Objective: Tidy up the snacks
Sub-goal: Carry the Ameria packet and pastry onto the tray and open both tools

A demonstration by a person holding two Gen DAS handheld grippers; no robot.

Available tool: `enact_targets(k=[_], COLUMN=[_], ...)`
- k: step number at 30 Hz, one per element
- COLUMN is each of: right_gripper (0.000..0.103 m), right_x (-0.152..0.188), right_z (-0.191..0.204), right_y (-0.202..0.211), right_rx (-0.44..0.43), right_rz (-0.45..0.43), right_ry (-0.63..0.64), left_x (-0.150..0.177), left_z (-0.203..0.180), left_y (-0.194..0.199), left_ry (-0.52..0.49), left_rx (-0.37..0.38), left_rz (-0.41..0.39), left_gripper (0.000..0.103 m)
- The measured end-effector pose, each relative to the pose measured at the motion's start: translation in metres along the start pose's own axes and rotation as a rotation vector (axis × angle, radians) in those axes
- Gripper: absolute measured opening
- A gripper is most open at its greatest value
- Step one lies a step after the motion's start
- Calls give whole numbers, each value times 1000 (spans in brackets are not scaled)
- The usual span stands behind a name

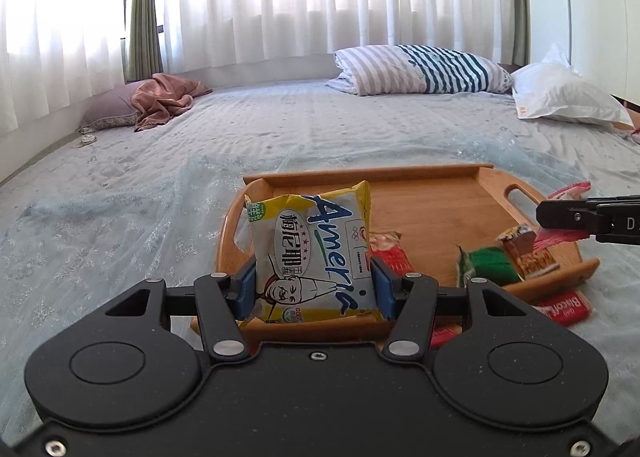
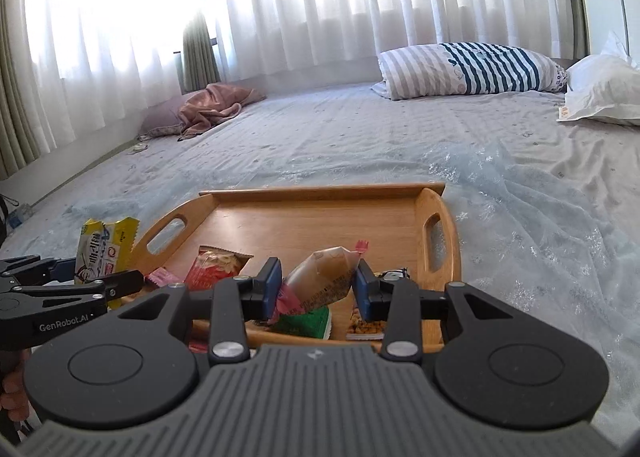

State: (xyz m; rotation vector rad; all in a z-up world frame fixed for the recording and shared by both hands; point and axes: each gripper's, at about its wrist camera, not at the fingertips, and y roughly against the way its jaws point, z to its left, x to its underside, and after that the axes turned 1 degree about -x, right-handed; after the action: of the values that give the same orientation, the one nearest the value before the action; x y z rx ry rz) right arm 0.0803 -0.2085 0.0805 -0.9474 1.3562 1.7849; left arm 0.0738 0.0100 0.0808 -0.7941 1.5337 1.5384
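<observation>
Both packets are held clear of the wooden tray [image 2: 320,193], presumably for sorting onto its bare far half. The left gripper [image 1: 314,289] clamps the yellow-and-white snack bag [image 1: 312,253] upright; the right gripper [image 2: 316,289] pinches a clear pink-edged packet [image 2: 324,277]. Both angle slightly downward over the tray's near edge, where other packets lie.

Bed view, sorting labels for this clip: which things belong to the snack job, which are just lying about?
Job: wooden tray, yellow packet in left gripper, clear pink-ended packet in right gripper, green packet.
Lying about: striped pillow, white pillow, pink cloth.
</observation>
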Motion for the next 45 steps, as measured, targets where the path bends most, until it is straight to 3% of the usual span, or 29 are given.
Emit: enact_targets(k=[21, 32, 45], right_gripper=[43, 43, 43], right_x=[-23, -24, -24], right_z=[-4, -32, -44], right_y=[-84, -105, -104], right_rx=[-60, 67, 139], right_rz=[80, 100, 89], right_ry=[-18, -39, -37], left_x=[-33, -35, -30], left_z=[17, 18, 13], left_y=[-98, -141, -153], left_ry=[38, 35, 11], left_rx=[-14, -32, -54], left_rz=[43, 99, 134], left_gripper=[54, 54, 58])
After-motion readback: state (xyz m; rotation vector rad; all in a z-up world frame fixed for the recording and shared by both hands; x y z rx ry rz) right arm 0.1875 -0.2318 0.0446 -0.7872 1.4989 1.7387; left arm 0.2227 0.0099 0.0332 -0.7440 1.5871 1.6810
